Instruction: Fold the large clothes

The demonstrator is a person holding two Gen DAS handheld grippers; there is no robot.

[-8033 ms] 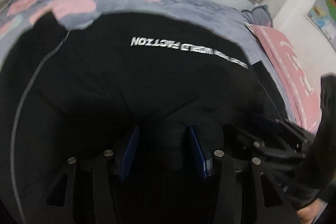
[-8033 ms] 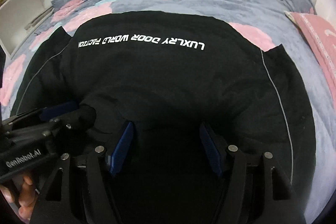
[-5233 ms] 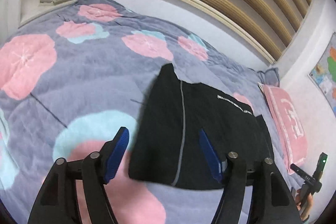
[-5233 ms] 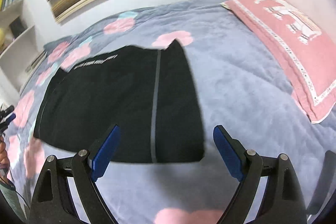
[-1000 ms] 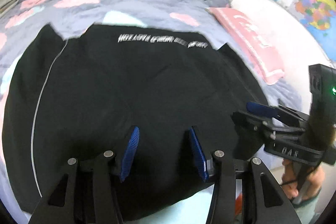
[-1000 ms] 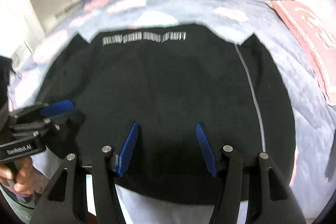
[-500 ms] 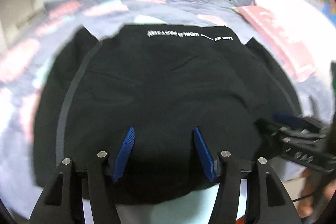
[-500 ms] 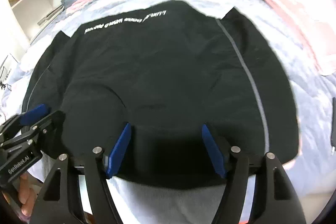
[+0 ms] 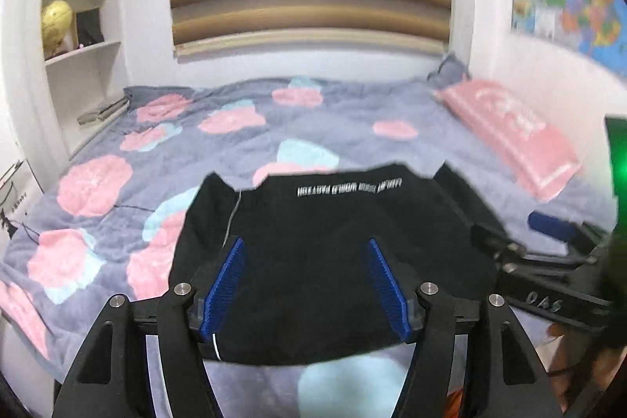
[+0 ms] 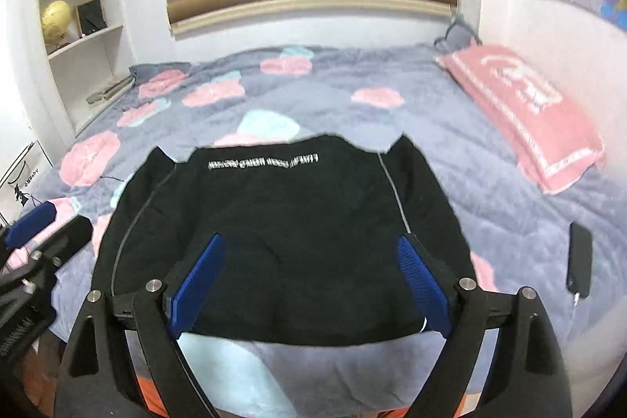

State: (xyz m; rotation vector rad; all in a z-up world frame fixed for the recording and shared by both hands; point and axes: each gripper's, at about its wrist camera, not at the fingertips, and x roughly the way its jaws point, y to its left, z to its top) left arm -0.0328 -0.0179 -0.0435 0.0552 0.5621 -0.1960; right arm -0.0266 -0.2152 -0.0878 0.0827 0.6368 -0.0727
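Black and folded, the sweatshirt (image 10: 282,241) lies flat on the floral quilt (image 10: 352,128), near its front edge. Both tongs hang above it, clear of the cloth: the left gripper (image 9: 305,285) and right gripper (image 10: 309,281) stand wide with nothing between them, having just been opening. White lettering along the sweatshirt's far edge is too blurred to read. Beside it, to the right, lies a dark phone (image 10: 580,265).
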